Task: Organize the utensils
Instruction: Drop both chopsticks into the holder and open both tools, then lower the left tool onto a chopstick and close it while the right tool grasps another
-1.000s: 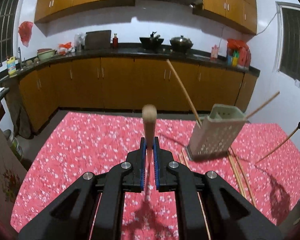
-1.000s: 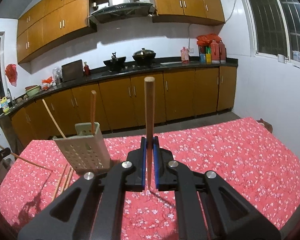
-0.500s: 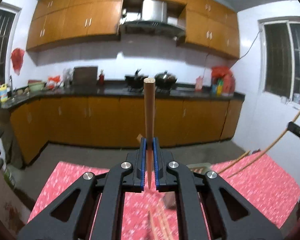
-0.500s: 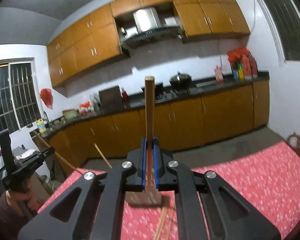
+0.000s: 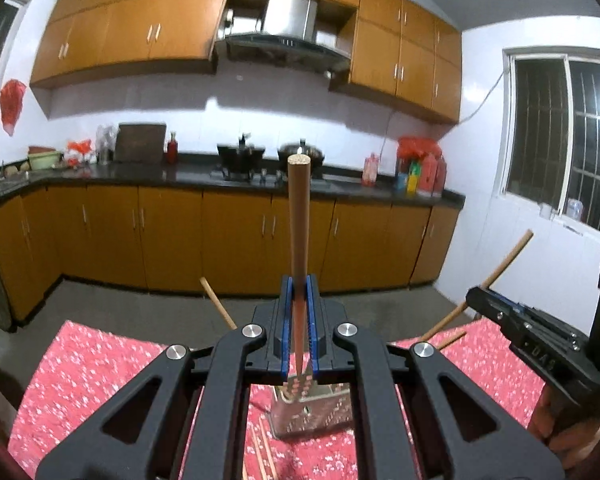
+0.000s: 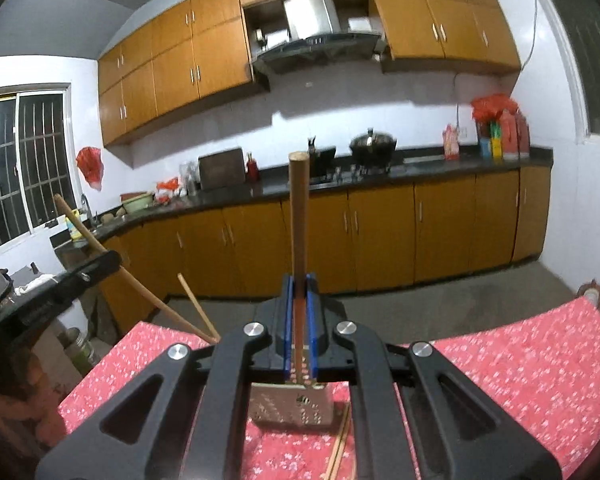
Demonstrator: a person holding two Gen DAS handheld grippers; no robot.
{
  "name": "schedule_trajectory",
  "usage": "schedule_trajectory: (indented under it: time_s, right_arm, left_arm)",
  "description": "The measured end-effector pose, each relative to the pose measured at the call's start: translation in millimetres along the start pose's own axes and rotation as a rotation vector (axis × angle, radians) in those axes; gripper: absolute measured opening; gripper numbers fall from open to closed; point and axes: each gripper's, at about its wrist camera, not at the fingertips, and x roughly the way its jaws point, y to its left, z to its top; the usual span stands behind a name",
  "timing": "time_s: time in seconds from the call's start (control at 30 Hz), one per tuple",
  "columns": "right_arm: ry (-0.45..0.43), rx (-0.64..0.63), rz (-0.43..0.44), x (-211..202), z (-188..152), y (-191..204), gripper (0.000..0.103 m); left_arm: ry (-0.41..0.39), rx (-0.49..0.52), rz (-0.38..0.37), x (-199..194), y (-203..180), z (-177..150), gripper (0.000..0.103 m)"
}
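Observation:
My left gripper (image 5: 299,320) is shut on a wooden chopstick (image 5: 299,220) that stands upright between the blue pads, its tip above the perforated beige utensil holder (image 5: 312,416). My right gripper (image 6: 299,320) is shut on another upright chopstick (image 6: 299,216), directly over the same holder (image 6: 292,406). In the left wrist view the right gripper (image 5: 536,344) shows at the right with its chopstick (image 5: 496,276). In the right wrist view the left gripper (image 6: 56,284) shows at the left with its chopstick (image 6: 112,264). One chopstick (image 5: 218,304) leans in the holder.
Loose chopsticks (image 5: 262,454) lie on the red floral tablecloth (image 5: 88,376) beside the holder; they also show in the right wrist view (image 6: 340,444). Behind the table runs a floor gap, then orange kitchen cabinets (image 5: 172,236) under a dark counter (image 5: 180,174).
Both grippers have tilted up from facing the table to level and closed in over the holder, which now sits just beneath the fingers. Each still holds its chopstick.

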Motion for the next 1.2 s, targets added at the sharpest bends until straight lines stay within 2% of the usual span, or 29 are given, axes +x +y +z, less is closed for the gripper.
schedule_trajectory:
  time_s: [0.23,0.3,0.37,0.5,0.53,0.6,0.7,0.8,0.83,0.9,0.97,1.03,1.1,1.17,1.2]
  right_arm:
    - [0.064,-0.005,0.001,18,-8,6,0.011]
    - [0.053,-0.016,-0.003,15,-10,8,0.022]
    - [0.033,-0.021,-0.014,9,-9,6,0.028]
    - [0.002,-0.015,-0.023,-3,-6,3,0.032]
    - [-0.007,-0.014,-0.026,-6,-6,3,0.035]
    - [-0.039,-0.013,-0.040,-19,-5,0,0.049]
    - [-0.079,-0.006,-0.058,-38,-5,-5,0.064]
    - [-0.113,-0.007,-0.127,-61,-14,-15,0.076]
    - [-0.117,-0.011,-0.161,-68,-21,-21,0.076]
    - [-0.097,-0.015,-0.221,-72,-34,-33,0.076]
    - [-0.018,0.002,-0.270,-65,-56,-51,0.075]
    - [0.093,0.048,-0.287,-49,-82,-71,0.059]
    - [0.226,0.108,-0.268,-28,-111,-85,0.032]
    - [0.328,0.151,-0.229,-12,-139,-88,0.022]
    - [0.359,0.156,-0.217,-7,-150,-87,0.022]
  left_arm:
    - [0.123,-0.008,-0.019,33,0,-21,0.008]
    - [0.125,-0.017,-0.014,33,2,-24,0.008]
    - [0.123,-0.018,-0.017,31,4,-24,0.010]
    - [0.101,-0.025,-0.006,26,11,-18,0.032]
    - [0.093,-0.026,-0.003,24,12,-17,0.033]
    - [0.083,-0.029,0.001,18,14,-16,0.033]
    - [0.068,-0.043,0.007,6,20,-16,0.034]
    - [0.045,-0.053,0.024,-12,29,-20,0.042]
    - [0.041,-0.052,0.032,-17,32,-23,0.045]
    - [0.040,-0.039,0.072,-31,41,-37,0.049]
    - [0.064,-0.020,0.115,-34,48,-54,0.053]
    - [0.120,0.001,0.162,-30,54,-77,0.054]
    - [0.189,0.011,0.188,-21,58,-100,0.054]
    - [0.258,0.012,0.211,-14,62,-123,0.054]
    - [0.290,0.004,0.208,-11,63,-133,0.054]
